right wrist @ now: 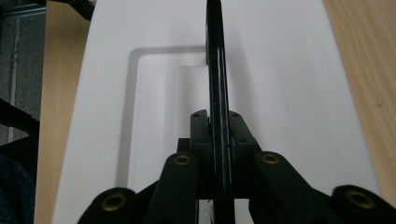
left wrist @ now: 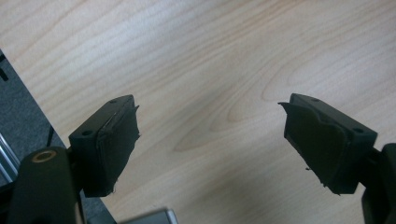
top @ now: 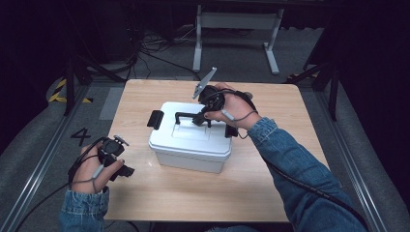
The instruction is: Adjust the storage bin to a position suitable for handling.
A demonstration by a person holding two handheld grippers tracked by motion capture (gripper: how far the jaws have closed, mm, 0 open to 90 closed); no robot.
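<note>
A white lidded box (top: pixel 186 147) with black side latches stands in the middle of the wooden table (top: pixel 270 179). Its black carry handle (top: pixel 186 116) is raised off the lid. My right gripper (top: pixel 202 119) is shut on that handle's right end. In the right gripper view the handle (right wrist: pixel 215 70) runs as a thin black bar between the closed jaws, above the white lid (right wrist: pixel 280 84) and its recess. My left gripper (top: pixel 126 170) rests low over the table's front left, away from the box. Its two pads (left wrist: pixel 116 140) stand wide apart over bare wood, holding nothing.
A black latch (top: pixel 155 119) sticks out on the box's left side. The table's left edge (left wrist: pixel 28 88) lies close to my left gripper, with grey floor beyond. A white metal frame (top: pixel 237 29) and cables lie on the floor behind the table.
</note>
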